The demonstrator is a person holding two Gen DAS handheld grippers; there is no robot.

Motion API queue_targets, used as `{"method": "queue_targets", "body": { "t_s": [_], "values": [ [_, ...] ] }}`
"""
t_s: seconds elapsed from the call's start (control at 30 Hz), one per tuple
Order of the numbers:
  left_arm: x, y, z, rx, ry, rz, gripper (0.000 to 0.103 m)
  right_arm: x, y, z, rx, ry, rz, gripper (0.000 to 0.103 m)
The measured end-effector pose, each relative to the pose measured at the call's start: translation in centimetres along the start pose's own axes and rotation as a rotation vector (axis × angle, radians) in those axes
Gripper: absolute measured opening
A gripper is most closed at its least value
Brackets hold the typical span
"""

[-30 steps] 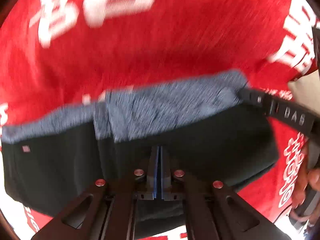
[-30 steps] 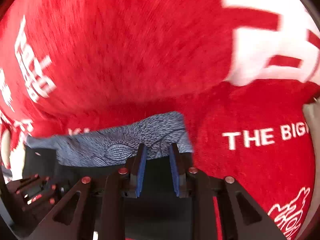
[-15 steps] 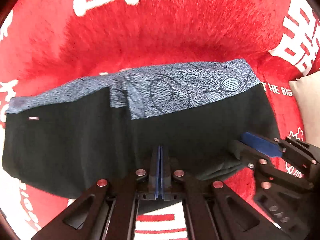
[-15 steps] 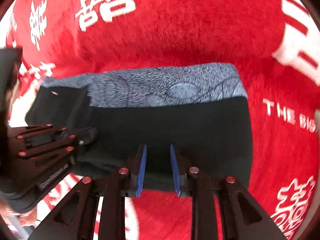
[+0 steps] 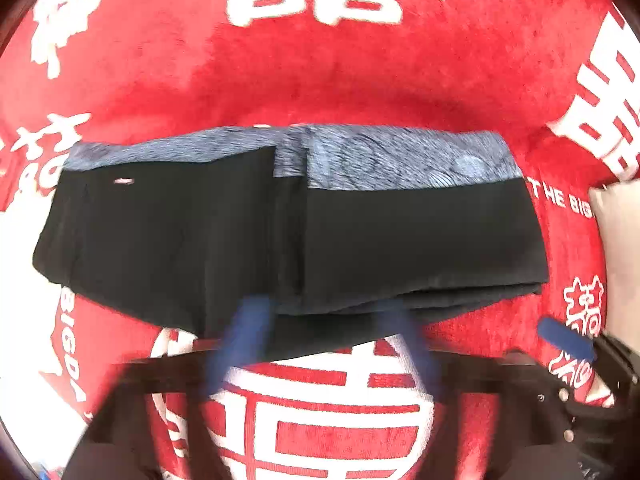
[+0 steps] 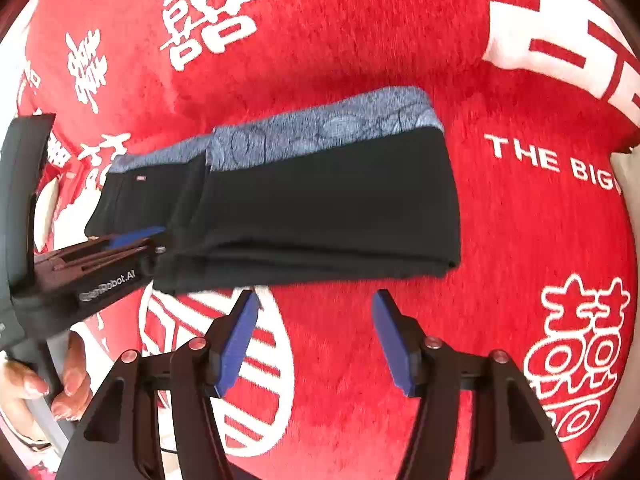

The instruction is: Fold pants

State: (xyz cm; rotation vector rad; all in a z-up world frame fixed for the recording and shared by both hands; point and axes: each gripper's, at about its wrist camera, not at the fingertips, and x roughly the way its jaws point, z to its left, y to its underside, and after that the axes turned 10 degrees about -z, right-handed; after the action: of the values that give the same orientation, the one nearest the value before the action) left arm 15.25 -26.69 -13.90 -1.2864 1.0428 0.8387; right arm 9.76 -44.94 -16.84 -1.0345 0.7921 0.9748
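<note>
The pants point(image 5: 360, 236) are black with a blue-grey patterned waistband point(image 5: 400, 160), folded into a flat bundle on the red blanket; they also show in the right wrist view point(image 6: 320, 216). My left gripper point(image 5: 324, 320) is open, blurred, just at the bundle's near edge and holding nothing. It also shows in the right wrist view point(image 6: 136, 240) at the bundle's left end. My right gripper point(image 6: 314, 304) is open and empty, just short of the bundle's near edge.
A red plush blanket point(image 6: 520, 240) with white characters and the words "THE BIG" covers the surface. A pale object point(image 5: 616, 216) lies at the right edge. A hand point(image 6: 40, 384) holds the left gripper's handle at lower left.
Both grippers have let go of the pants, opened wide and drawn back toward me. The folded bundle now lies flat on the blanket.
</note>
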Motion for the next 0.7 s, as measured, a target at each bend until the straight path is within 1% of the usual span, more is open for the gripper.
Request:
{"method": "queue_targets", "body": {
  "t_s": [0.07,0.17,0.23,0.3,0.37,0.4,0.5,0.57,0.6,0.63,0.7],
  "values": [
    [-0.8,0.2,-0.1,-0.008,0.001,-0.028,0.092,-0.1,0.3,0.2,-0.006,-0.008,0.014,0.065],
    [-1.4,0.9,0.2,-0.031,-0.016,-0.038,0.092,-0.6,0.8,0.4,-0.029,-0.022,0.019,0.067],
    [-1.3,1.2,0.3,-0.048,-0.01,-0.038,0.092,-0.4,0.9,0.8,-0.046,-0.022,0.025,0.075],
    [-1.3,1.7,0.9,-0.063,0.003,-0.034,0.092,-0.3,1.0,1.1,-0.055,-0.018,0.03,0.079],
    [-1.2,1.9,1.3,-0.064,-0.001,-0.031,0.092,-0.5,1.2,1.5,-0.06,-0.011,0.026,0.08],
    [-1.2,1.9,1.7,-0.063,-0.003,-0.03,0.092,-0.5,1.3,1.7,-0.063,-0.002,0.022,0.083],
    [-1.0,2.1,3.0,-0.054,0.028,-0.021,0.092,-0.2,1.4,2.7,-0.067,0.029,0.011,0.085],
    [-1.0,2.2,4.2,-0.041,0.027,-0.02,0.092,-0.1,1.6,3.5,-0.059,0.058,0.004,0.089],
    [-0.9,2.2,5.0,-0.036,0.028,-0.015,0.092,-0.1,1.8,4.0,-0.053,0.069,-0.001,0.094],
    [-1.0,2.2,5.9,-0.038,0.03,-0.01,0.092,0.0,1.9,4.5,-0.048,0.082,-0.005,0.101],
    [-1.1,2.0,7.8,-0.05,0.042,-0.006,0.092,0.1,2.2,5.8,-0.044,0.098,-0.015,0.103]
  ]
}}
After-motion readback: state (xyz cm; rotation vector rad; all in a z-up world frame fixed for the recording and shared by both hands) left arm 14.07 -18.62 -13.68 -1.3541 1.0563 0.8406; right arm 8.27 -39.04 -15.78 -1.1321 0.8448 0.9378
